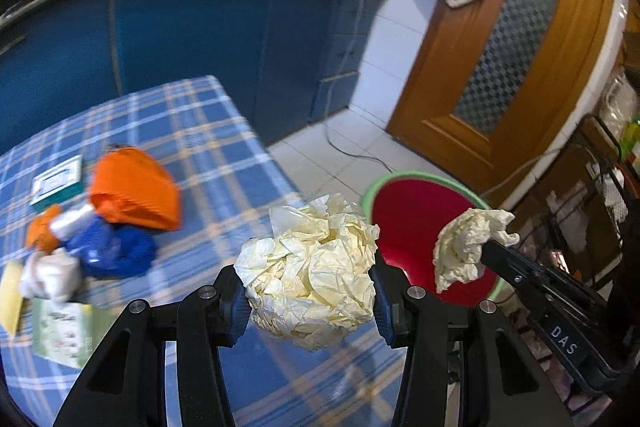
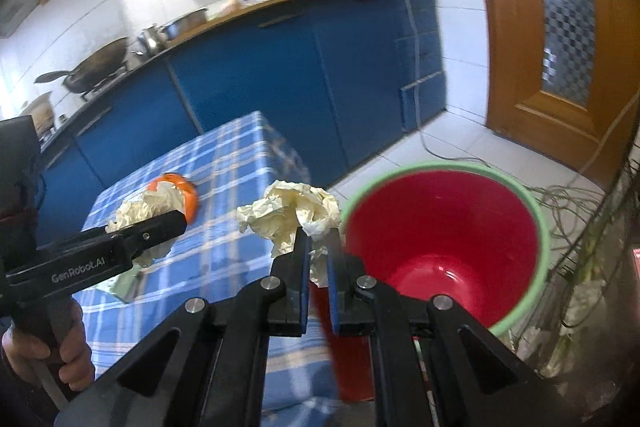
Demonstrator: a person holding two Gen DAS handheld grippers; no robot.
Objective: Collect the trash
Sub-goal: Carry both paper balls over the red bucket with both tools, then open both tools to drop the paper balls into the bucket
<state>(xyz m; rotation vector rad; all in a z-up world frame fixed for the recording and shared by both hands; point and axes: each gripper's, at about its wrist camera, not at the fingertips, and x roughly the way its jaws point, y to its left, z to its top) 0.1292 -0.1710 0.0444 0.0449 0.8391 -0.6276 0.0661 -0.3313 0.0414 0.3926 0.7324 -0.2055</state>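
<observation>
The checked surface point(image 1: 192, 131) at left of the left view has more litter left — orange bag point(image 1: 134, 189), blue wad point(image 1: 114, 251). Red bin point(image 2: 444, 231), lower right, looks empty. Left tool point(image 1: 310, 289) clamps a big paper ball point(image 1: 310, 273); right tool point(image 2: 318, 251) pinches a smaller wad point(image 2: 290, 213) — neither dropped.

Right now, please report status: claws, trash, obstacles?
Left claw shut on big paper wad. Right claw shut on small paper wad. Red bin ahead, open, nothing blocking.
</observation>
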